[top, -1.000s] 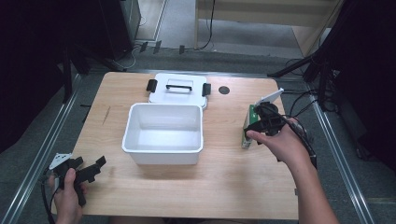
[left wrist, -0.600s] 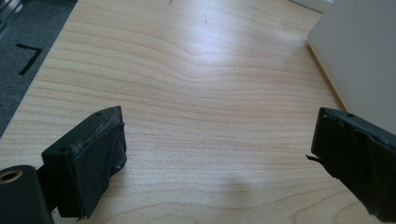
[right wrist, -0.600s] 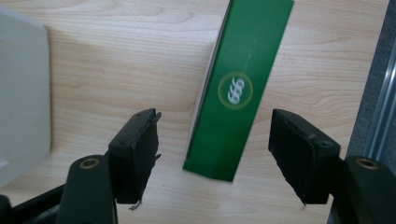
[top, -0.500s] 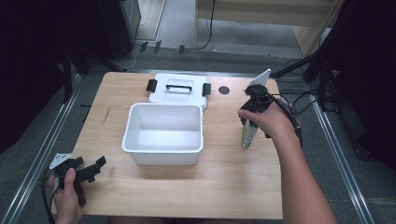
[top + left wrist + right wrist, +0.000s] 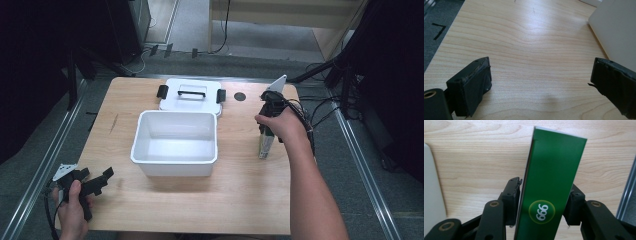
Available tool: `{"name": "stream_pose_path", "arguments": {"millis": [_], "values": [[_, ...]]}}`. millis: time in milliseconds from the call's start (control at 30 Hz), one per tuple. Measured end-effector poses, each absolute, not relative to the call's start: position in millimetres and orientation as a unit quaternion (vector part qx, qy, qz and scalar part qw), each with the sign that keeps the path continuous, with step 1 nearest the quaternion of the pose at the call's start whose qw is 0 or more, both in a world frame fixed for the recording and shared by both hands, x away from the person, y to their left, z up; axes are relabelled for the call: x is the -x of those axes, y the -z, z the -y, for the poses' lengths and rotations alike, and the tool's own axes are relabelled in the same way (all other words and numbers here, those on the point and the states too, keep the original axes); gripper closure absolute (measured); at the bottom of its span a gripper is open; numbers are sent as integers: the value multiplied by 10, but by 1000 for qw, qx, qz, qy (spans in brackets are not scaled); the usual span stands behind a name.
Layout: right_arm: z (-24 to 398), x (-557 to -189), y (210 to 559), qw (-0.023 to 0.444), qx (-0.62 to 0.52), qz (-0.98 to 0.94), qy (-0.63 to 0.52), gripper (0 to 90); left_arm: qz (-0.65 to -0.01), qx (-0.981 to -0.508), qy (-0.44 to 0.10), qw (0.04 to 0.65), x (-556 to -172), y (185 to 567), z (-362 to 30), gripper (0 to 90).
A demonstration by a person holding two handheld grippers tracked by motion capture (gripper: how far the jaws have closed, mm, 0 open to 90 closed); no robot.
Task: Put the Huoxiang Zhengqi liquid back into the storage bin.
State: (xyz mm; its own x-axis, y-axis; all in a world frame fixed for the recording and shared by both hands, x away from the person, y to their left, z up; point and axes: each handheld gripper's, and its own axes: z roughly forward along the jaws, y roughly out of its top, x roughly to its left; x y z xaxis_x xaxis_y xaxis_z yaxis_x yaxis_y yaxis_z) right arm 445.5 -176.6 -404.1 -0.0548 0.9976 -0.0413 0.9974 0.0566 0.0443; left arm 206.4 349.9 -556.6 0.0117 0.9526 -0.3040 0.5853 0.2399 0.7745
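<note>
A green box (image 5: pixel 551 177) with a white "666" mark sits between the jaws of my right gripper (image 5: pixel 544 192), which is shut on its two sides. From above, the green box (image 5: pixel 266 145) stands steeply on end to the right of a white bin (image 5: pixel 172 167), with my right gripper (image 5: pixel 270 107) on its upper part. I cannot tell whether its lower end touches the wood. The bin is open with nothing in it. My left gripper (image 5: pixel 97 180) hovers open at the near left corner, its jaws (image 5: pixel 541 75) wide apart over bare wood.
A white lid (image 5: pixel 190 95) with a black handle and two black clips lies flat behind the bin. A small dark round hole (image 5: pixel 240 96) marks the table beside it. The bin's wall (image 5: pixel 616 30) lies to the right of my left gripper. Cables (image 5: pixel 312 117) trail off the right edge.
My right hand moved left and farther back while the green box tipped from a low slant to nearly upright. The left gripper has stayed still.
</note>
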Motion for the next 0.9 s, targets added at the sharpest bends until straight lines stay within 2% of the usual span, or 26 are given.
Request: {"name": "stream_pose_path", "arguments": {"millis": [33,67,433,700,733,900], "values": [[1766,-4455,4041,30,-687,-726,-2,589,-668,-575,-220,418,-2064,5566,-3498,40],[1776,-4446,4030,34,-684,-729,3,633,-668,-576,-220,417,-2064,5566,-3499,39],[1768,-4310,3895,29,-614,-788,-42,646,-668,-576,-220,417,-2063,5566,-3499,39],[1685,-4114,3655,33,-463,-882,-77,646,-669,-574,-220,419,-2066,5567,-3496,39],[1646,-4038,3575,45,-411,-906,-92,646,-669,-574,-220,418,-2066,5566,-3495,39],[1527,-3880,3387,68,-312,-943,-93,645,-669,-574,-220,418,-2066,5565,-3494,40]]}}
